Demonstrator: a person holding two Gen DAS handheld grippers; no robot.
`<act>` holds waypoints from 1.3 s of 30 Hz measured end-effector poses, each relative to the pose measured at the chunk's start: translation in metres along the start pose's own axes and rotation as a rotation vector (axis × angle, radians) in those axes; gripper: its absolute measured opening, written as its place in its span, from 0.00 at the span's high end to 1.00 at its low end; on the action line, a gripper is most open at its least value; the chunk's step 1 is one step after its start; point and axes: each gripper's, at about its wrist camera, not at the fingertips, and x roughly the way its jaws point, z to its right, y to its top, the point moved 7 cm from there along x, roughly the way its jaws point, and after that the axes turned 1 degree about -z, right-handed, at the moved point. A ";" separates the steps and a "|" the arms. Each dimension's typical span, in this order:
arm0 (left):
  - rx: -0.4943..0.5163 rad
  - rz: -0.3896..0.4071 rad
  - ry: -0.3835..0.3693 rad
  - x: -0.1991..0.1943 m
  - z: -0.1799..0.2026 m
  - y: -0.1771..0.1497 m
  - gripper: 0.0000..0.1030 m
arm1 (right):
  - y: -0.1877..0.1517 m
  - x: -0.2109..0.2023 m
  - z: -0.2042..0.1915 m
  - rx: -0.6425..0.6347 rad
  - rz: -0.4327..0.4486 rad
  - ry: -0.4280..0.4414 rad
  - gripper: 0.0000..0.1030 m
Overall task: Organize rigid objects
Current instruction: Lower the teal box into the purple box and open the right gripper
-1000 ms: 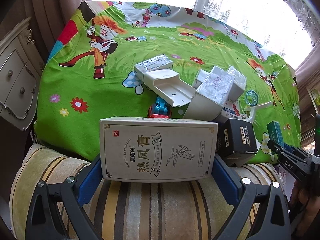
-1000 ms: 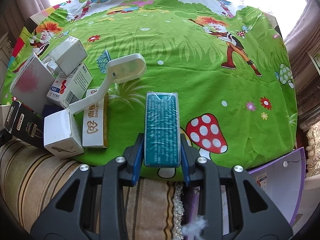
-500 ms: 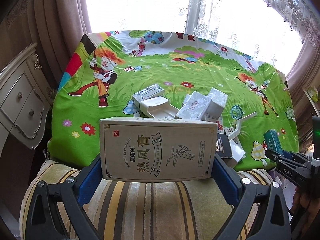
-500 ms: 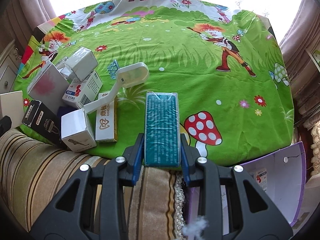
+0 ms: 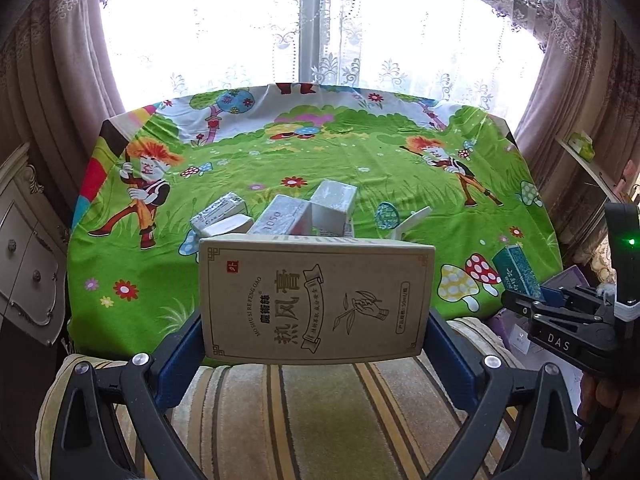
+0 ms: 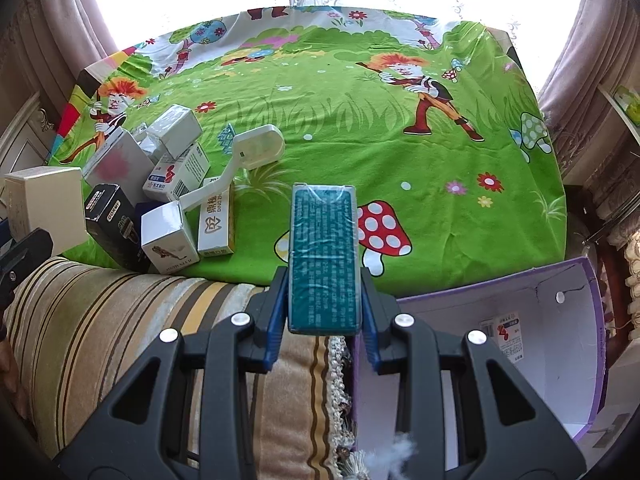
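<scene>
The left gripper (image 5: pixel 316 344) has its fingers (image 5: pixel 182 354) clamped on a beige box (image 5: pixel 316 300), the right gripper (image 6: pixel 323 316) on a teal box (image 6: pixel 323 256), both above the striped cushion (image 6: pixel 120 320). Beyond, more boxes (image 6: pixel 168 236) crowd the surface's (image 6: pixel 360 120) near left edge.

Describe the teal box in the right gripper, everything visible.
The teal box is a slim, oblong carton in glossy clear film, its face covered in small pale print. The right gripper clamps its long sides between blue pads near its lower end, lengthwise along the fingers. It is held in the air above the striped cushion's edge, touching nothing else.
</scene>
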 end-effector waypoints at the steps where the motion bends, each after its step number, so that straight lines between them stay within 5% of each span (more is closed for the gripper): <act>1: 0.012 0.000 -0.013 -0.001 0.006 0.000 0.02 | -0.002 -0.001 0.003 0.003 -0.002 -0.004 0.64; 18: 0.157 -0.027 -0.244 -0.018 0.082 -0.023 0.02 | -0.043 -0.047 0.041 0.053 -0.007 -0.114 0.64; 39: 0.318 -0.164 -0.511 -0.040 0.176 -0.073 0.02 | -0.105 -0.083 0.095 0.153 -0.017 -0.213 0.64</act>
